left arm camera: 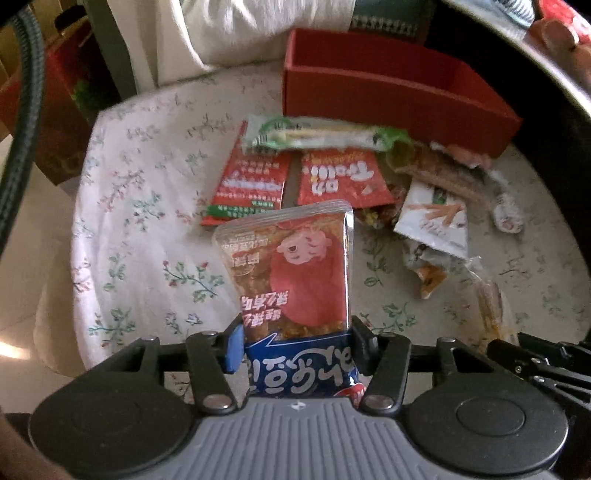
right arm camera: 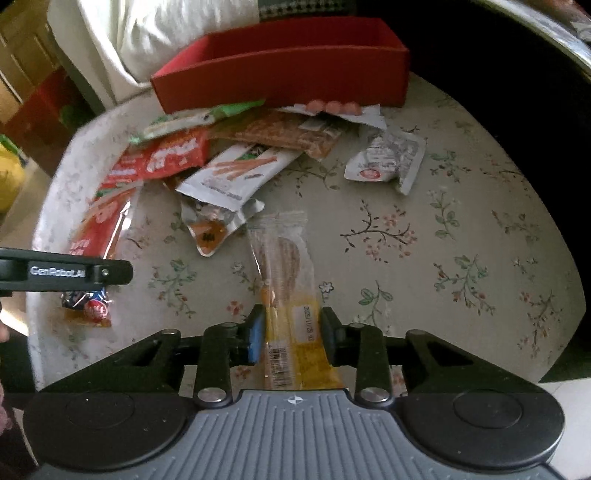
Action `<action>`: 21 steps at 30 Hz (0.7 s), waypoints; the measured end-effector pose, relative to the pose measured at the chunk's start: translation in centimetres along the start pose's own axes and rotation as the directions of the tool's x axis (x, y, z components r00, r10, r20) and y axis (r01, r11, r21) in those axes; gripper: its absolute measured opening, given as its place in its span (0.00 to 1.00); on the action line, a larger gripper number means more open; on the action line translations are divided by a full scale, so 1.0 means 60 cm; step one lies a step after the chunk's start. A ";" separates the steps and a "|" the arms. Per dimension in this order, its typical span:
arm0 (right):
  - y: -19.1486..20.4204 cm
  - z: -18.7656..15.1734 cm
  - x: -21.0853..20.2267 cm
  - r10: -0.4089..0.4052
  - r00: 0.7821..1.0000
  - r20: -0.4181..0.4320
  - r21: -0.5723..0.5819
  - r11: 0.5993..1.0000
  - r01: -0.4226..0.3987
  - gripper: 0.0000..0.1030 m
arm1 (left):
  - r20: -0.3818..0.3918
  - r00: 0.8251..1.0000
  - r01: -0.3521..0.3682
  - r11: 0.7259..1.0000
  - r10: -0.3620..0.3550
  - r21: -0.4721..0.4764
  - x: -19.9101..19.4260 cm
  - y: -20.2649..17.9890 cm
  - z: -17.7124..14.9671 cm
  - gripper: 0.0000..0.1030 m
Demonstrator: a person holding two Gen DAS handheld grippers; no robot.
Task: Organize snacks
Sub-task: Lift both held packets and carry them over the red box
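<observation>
Floral tablecloth point(right arm camera: 443, 206); yellow pkt point(right arm camera: 291, 295) lengthwise btwn R fingers point(right arm camera: 254, 338), pointing away

Bare tablecloth point(right arm camera: 461, 229) lies open rightward; the snack pile point(right arm camera: 221, 158) crowds the red box point(right arm camera: 280, 74) front.

We're in a home, a living-room corner by the look of it: a round table under a floral tablecloth point(right arm camera: 424, 229), a pale cushioned seat point(left arm camera: 221, 33) behind, a red box point(right arm camera: 288, 70), and snack packets point(right arm camera: 236, 173) strewn about.
</observation>
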State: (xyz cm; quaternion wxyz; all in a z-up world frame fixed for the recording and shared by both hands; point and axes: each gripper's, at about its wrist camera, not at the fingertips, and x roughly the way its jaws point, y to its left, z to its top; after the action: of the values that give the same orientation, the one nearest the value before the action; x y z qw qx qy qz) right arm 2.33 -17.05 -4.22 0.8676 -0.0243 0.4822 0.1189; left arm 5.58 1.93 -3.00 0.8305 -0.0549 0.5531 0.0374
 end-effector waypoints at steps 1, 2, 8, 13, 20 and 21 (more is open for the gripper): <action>-0.001 -0.002 -0.007 0.021 1.000 0.011 0.017 1.000 -0.021 0.38 | 0.010 1.000 0.005 1.000 -0.005 -0.002 -0.009 0.002 -0.001 0.47; -0.002 -0.004 -0.015 0.036 0.999 0.022 0.027 0.999 -0.036 0.38 | 0.020 1.000 0.009 1.000 -0.009 -0.005 -0.018 0.004 0.000 0.47; 0.002 -0.006 -0.053 0.077 0.993 0.094 0.058 0.995 -0.082 0.38 | 0.084 0.995 0.054 0.999 -0.054 -0.003 -0.062 0.008 0.018 0.47; 0.004 0.008 -0.071 0.107 0.984 0.141 0.072 0.990 -0.118 0.38 | 0.121 0.987 0.111 0.994 -0.110 -0.001 -0.071 0.008 0.061 0.47; 0.003 0.078 -0.064 0.124 0.971 0.204 0.077 0.987 -0.142 0.38 | 0.165 0.979 0.127 0.991 -0.119 -0.038 -0.063 0.009 0.139 0.47; 0.003 0.091 -0.060 0.125 0.970 0.210 0.075 0.987 -0.143 0.38 | 0.175 0.978 0.126 0.991 -0.117 -0.042 -0.063 0.010 0.148 0.47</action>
State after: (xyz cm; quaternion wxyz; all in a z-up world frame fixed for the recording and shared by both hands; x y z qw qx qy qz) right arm 4.98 -16.70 1.75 0.9027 0.0597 0.3960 0.1575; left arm 12.19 3.67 3.83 0.8741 -0.1071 0.4737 0.0058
